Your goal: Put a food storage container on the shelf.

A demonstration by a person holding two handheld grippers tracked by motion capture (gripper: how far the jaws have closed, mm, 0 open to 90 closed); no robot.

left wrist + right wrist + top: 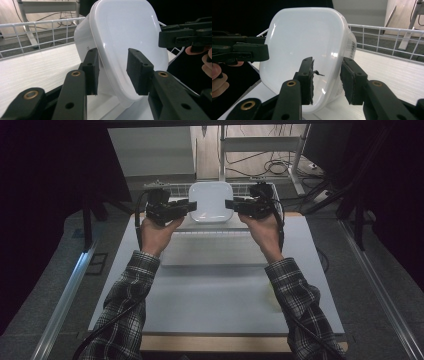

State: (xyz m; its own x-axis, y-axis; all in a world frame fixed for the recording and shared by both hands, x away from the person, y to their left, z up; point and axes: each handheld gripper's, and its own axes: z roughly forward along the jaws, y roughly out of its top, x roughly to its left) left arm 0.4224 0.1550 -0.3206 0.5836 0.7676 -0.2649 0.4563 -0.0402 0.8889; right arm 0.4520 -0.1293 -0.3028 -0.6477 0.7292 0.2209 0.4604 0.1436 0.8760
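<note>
Jaws of the left gripper (pixel 112 72) and the right gripper (pixel 327 80) stand parted, each straddling one side edge of the white container (pixel 210 201) without pressing it. The container stands tilted at the worktop's (pixel 215 295) far end, beside the wire basket (pixel 387 37). Both hands are raised, forearms converging from below.
</note>
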